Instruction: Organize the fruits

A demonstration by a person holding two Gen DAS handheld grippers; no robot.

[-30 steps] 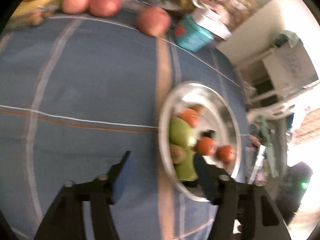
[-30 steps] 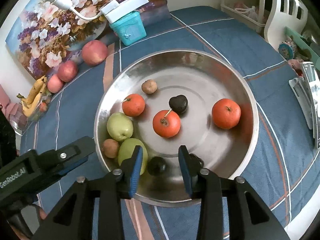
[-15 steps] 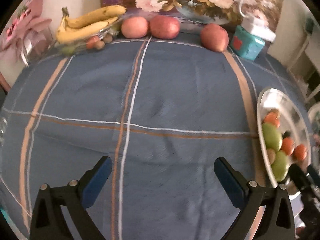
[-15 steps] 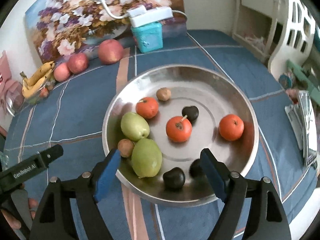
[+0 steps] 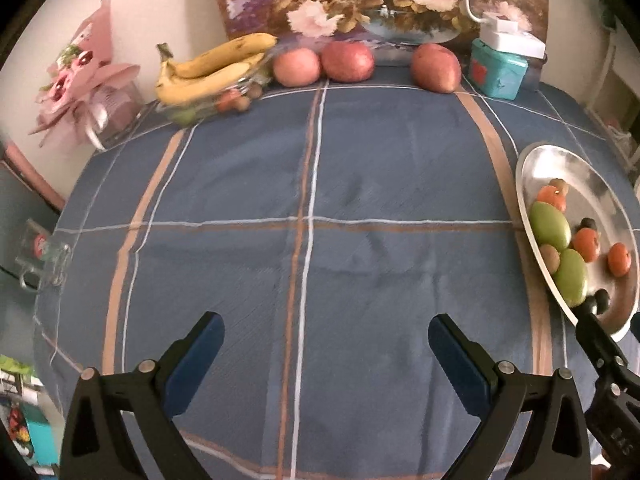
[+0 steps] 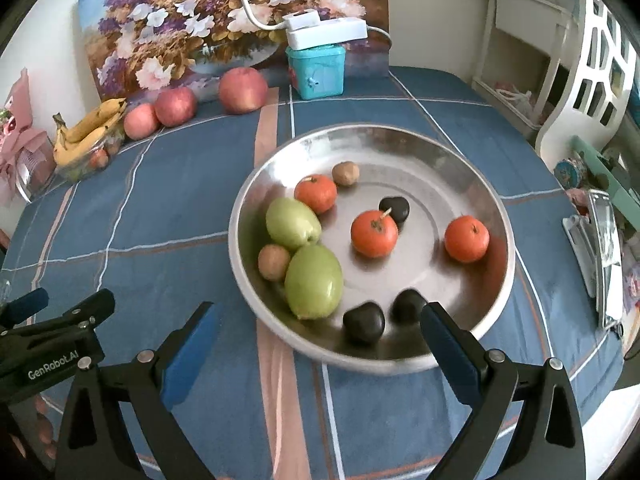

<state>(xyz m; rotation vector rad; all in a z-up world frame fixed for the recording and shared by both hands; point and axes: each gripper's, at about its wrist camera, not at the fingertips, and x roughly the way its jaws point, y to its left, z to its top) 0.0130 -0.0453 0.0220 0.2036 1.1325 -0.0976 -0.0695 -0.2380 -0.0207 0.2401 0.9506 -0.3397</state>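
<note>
A round metal bowl (image 6: 472, 160) on the blue checked tablecloth holds two green fruits (image 6: 314, 282), three oranges (image 6: 374, 234), two small brown fruits (image 6: 274, 262) and three dark chestnuts (image 6: 364, 322). My right gripper (image 6: 316, 338) is open and empty, hovering over the bowl's near rim. My left gripper (image 5: 326, 344) is open and empty over bare cloth; the bowl (image 5: 560, 164) lies to its right. Three red apples (image 5: 348, 62) and bananas (image 5: 216, 70) lie at the table's far edge.
A teal box (image 6: 316, 72) with a white power strip (image 6: 326, 32) stands by the flower painting (image 6: 224, 12). A glass dish (image 5: 192, 110) under the bananas holds small fruits. A pink bouquet (image 5: 80, 80) sits far left. A white chair (image 6: 592, 80) stands right.
My right gripper opened wide and drew back from a dark chestnut left in the bowl. My left gripper swung left away from the bowl and now faces the open cloth.
</note>
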